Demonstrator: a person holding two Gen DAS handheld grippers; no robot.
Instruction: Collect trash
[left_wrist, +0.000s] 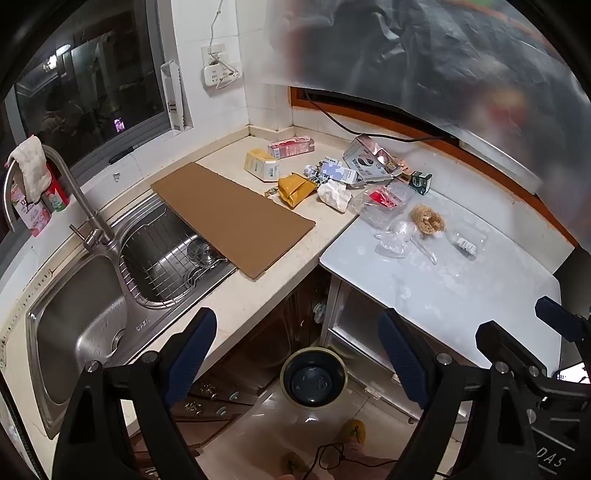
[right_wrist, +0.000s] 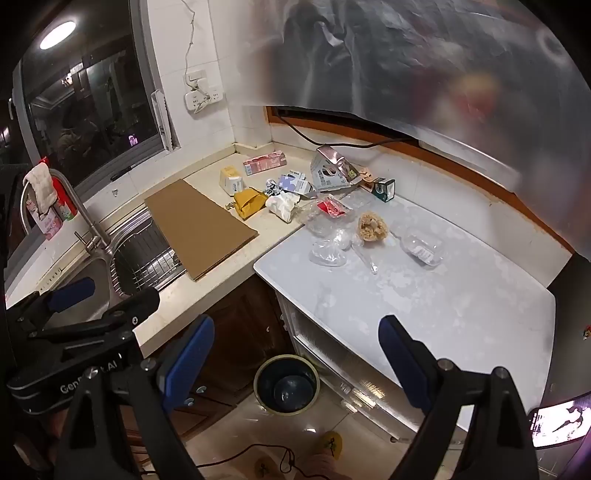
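Observation:
Trash lies in the counter's corner: a pink carton (left_wrist: 291, 146), a mustard paper bag (left_wrist: 295, 188), crumpled white tissue (left_wrist: 334, 195), a silver pouch (left_wrist: 365, 158) and a green box (left_wrist: 421, 182). On the white tabletop (right_wrist: 424, 306) are a brown fibrous puff (right_wrist: 371, 227), a clear plastic tray (right_wrist: 423, 247) and clear wrappers (right_wrist: 327, 251). A dark bin (left_wrist: 314, 380) (right_wrist: 286, 386) stands on the floor below. My left gripper (left_wrist: 297, 354) (right_wrist: 107, 295) and right gripper (right_wrist: 295, 356) (left_wrist: 524, 325) hover side by side over the bin, well short of the trash, both open and holding nothing.
A cardboard sheet (left_wrist: 232, 218) half covers the steel sink (left_wrist: 85, 332), with the tap (left_wrist: 74, 184) behind it. Grey translucent plastic film (right_wrist: 424, 55) hangs blurred across the top right. A person's yellow slippers (left_wrist: 352, 432) and a cable lie on the floor.

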